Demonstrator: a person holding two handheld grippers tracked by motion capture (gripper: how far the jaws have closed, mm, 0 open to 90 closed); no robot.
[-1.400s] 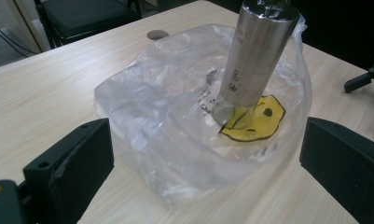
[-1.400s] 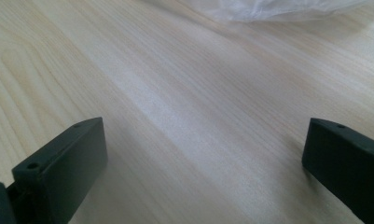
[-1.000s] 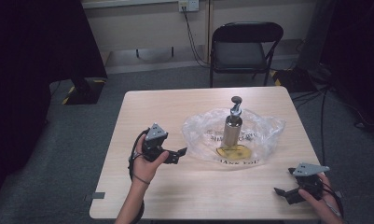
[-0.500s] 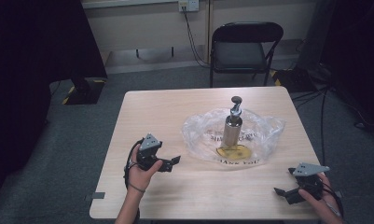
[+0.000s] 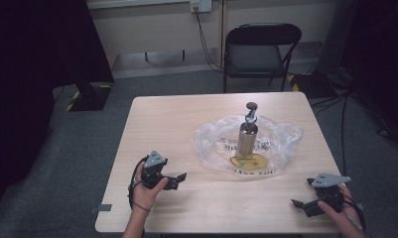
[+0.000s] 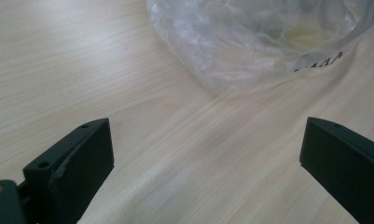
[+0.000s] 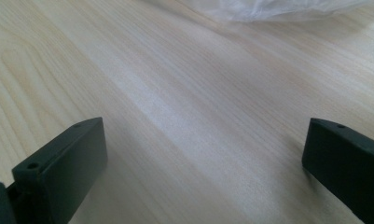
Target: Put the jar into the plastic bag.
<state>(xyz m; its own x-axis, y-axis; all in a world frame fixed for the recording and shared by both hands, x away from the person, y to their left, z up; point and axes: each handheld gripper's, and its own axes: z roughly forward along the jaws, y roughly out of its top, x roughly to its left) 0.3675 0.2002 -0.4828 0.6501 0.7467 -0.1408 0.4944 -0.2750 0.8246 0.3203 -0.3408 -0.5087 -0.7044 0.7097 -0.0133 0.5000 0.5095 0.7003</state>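
High view gives me the wooden table with a clear plastic bag spread on its right half, and I place everything else against that bag. On the bag's middle stands an upright metal bottle with a dark pump-like top, its base just behind a yellow round mark printed on the plastic. My left gripper sits in my left hand near the table's front edge, to the left of the bag and apart from it, its jaws pointing toward the bag. My right gripper is held by my right hand at the front right corner, in front of the bag and apart from it. Left gripper view shows me both black jaws spread wide over bare wood with nothing between them, and the bag lies ahead with dark printed letters on its edge. Right gripper view shows the same wide spread, empty, with only a rim of the bag at the top. Beyond the table, behind the bag, stands a black folding chair.
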